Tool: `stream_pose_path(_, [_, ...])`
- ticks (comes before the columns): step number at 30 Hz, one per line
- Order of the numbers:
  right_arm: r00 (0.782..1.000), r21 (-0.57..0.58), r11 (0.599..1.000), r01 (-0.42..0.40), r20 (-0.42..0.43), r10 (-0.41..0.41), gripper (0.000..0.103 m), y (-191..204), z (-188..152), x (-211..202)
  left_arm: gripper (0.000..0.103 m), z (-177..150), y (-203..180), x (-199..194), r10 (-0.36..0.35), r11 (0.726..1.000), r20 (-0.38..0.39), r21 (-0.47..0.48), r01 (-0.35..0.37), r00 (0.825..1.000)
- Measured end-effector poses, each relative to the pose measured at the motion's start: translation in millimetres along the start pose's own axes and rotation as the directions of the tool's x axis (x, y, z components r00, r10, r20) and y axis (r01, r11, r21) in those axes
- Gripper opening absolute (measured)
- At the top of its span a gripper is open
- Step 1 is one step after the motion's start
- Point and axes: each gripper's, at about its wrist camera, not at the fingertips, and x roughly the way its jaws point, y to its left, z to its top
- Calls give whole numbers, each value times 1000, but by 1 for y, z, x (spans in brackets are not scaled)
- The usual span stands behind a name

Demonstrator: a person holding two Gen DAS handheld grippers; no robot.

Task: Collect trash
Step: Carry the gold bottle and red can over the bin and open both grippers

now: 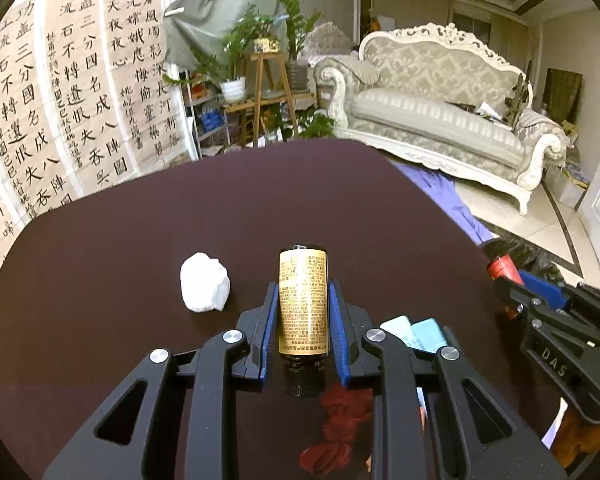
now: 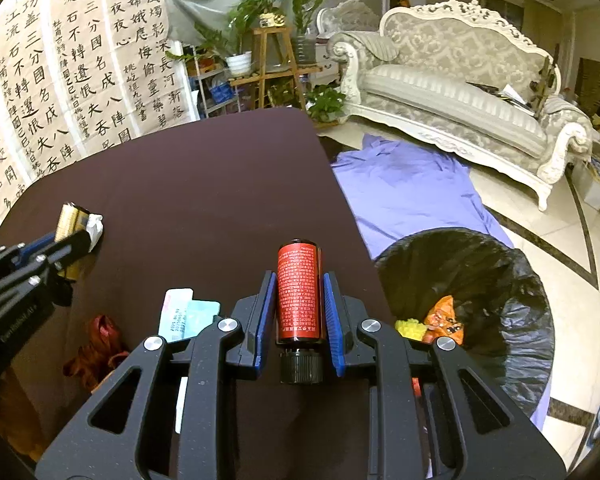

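Note:
My left gripper (image 1: 303, 288) is shut on a gold-labelled bottle (image 1: 303, 304) with a black cap, held above the dark table (image 1: 260, 200). A crumpled white tissue (image 1: 205, 282) lies on the table just left of it. My right gripper (image 2: 299, 280) is shut on a red-labelled bottle (image 2: 299, 294) with a black cap, over the table's right edge. A bin lined with a black bag (image 2: 480, 300) stands on the floor to the right, with orange and yellow scraps inside. The right gripper (image 1: 504, 276) shows at the right of the left view, and the left gripper (image 2: 74, 236) at the left of the right view.
Two pale blue packets (image 2: 188, 312) and a crumpled red wrapper (image 2: 96, 348) lie on the table near me. A purple cloth (image 2: 412, 192) is spread on the floor beyond the bin. A white sofa (image 2: 460, 88), plants and calligraphy sheets stand behind.

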Motion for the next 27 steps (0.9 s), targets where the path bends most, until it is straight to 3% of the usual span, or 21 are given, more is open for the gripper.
stream_pose_path(13, [996, 75, 994, 80, 20, -82, 23, -47, -8, -22, 25, 10, -51, -11, -102, 992, 50, 82, 98, 993])
stream_pose_path(19, [989, 133, 981, 142, 19, -145, 23, -81, -14, -27, 25, 11, -88, -1, -169, 977, 34, 137, 163, 985])
stream_pose_path(27, [975, 203, 955, 216, 9, -223, 23, -121, -22, -28, 25, 11, -130, 19, -205, 963, 14, 182, 199, 979])
